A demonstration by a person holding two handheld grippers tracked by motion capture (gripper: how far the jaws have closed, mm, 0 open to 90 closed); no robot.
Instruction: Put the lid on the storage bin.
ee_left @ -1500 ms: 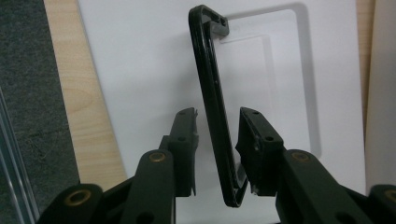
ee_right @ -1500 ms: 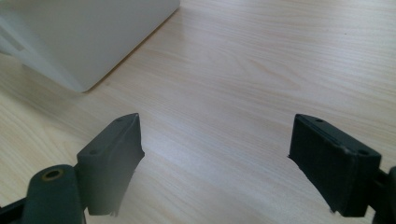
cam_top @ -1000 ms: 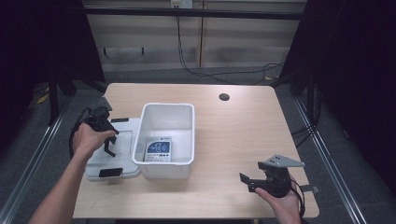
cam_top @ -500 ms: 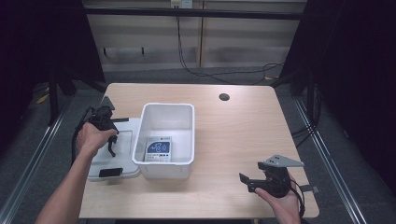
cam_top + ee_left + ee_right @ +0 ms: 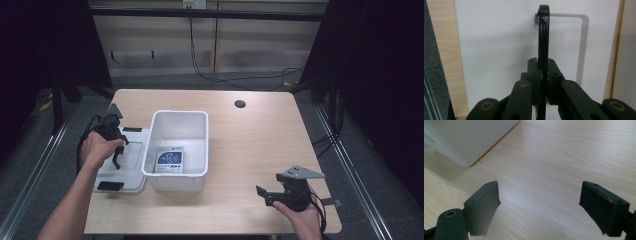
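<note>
A flat white lid (image 5: 131, 165) lies on the table left of a white bin (image 5: 180, 117). In the bin lies a blue-and-white packet (image 5: 169, 159). My left gripper (image 5: 118, 159) points down at the lid, and its jaws have just been closing. In the left gripper view the left gripper (image 5: 542, 61) is shut on a thin black handle (image 5: 543, 32) that stands up from the lid (image 5: 499, 50). My right gripper (image 5: 261, 194) rests low near the table's front right, apart from the bin. Its jaws (image 5: 540, 195) stand open over bare wood.
Black latches sit at the lid's near end (image 5: 110, 186) and far end (image 5: 132, 129). A small round hole (image 5: 240, 104) marks the table's far side. A corner of the bin (image 5: 469, 142) lies ahead of the right gripper. Dark floor and rails surround the table.
</note>
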